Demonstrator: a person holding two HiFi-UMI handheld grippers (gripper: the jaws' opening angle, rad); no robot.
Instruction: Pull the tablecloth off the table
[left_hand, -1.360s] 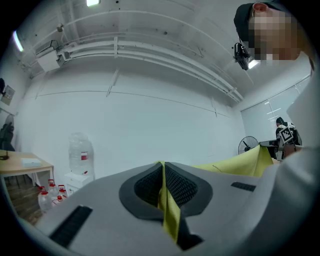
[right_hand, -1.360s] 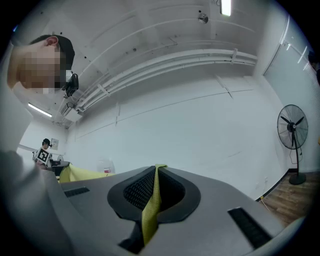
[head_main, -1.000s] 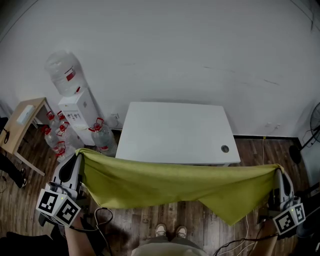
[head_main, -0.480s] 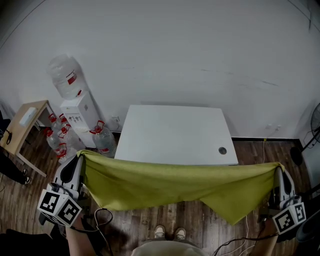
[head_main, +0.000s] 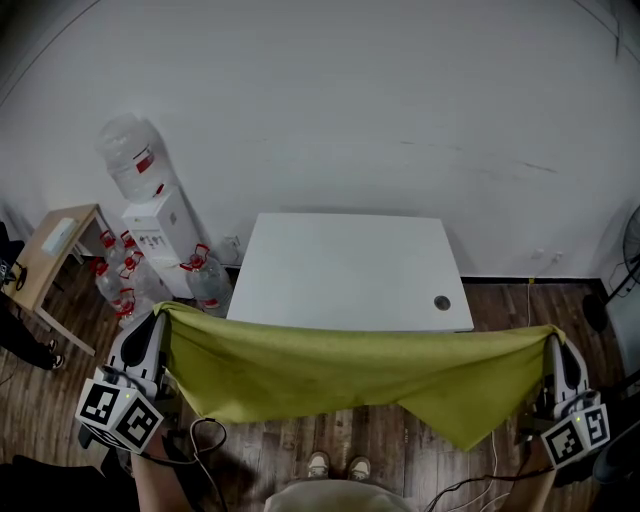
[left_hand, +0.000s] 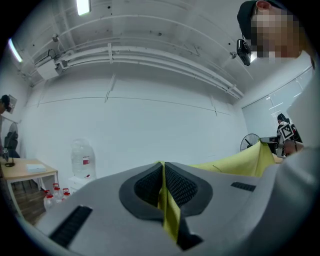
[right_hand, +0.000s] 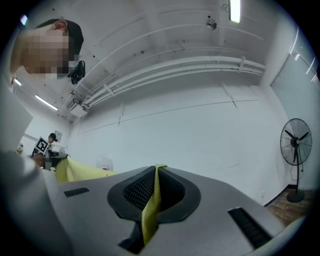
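Observation:
A yellow-green tablecloth (head_main: 340, 370) hangs stretched between my two grippers in front of the white table (head_main: 350, 270), whose top is bare. My left gripper (head_main: 160, 318) is shut on the cloth's left corner and my right gripper (head_main: 552, 338) on its right corner. In the left gripper view a fold of the tablecloth (left_hand: 167, 210) is pinched between the dark ribbed pads. The right gripper view shows the same, with a strip of tablecloth (right_hand: 151, 205) clamped between the pads. The cloth sags in the middle, and a pointed flap hangs down toward the floor at the right.
A water dispenser (head_main: 152, 230) with a big bottle stands left of the table, with several spare bottles (head_main: 205, 278) on the floor beside it. A small wooden table (head_main: 45, 248) is at far left. A fan (right_hand: 295, 145) stands at right. My shoes (head_main: 338, 464) are on the wood floor.
The table has slid slightly farther from the cloth's edge in the head view as both grippers drew back a little with the cloth. Both grips are unchanged.

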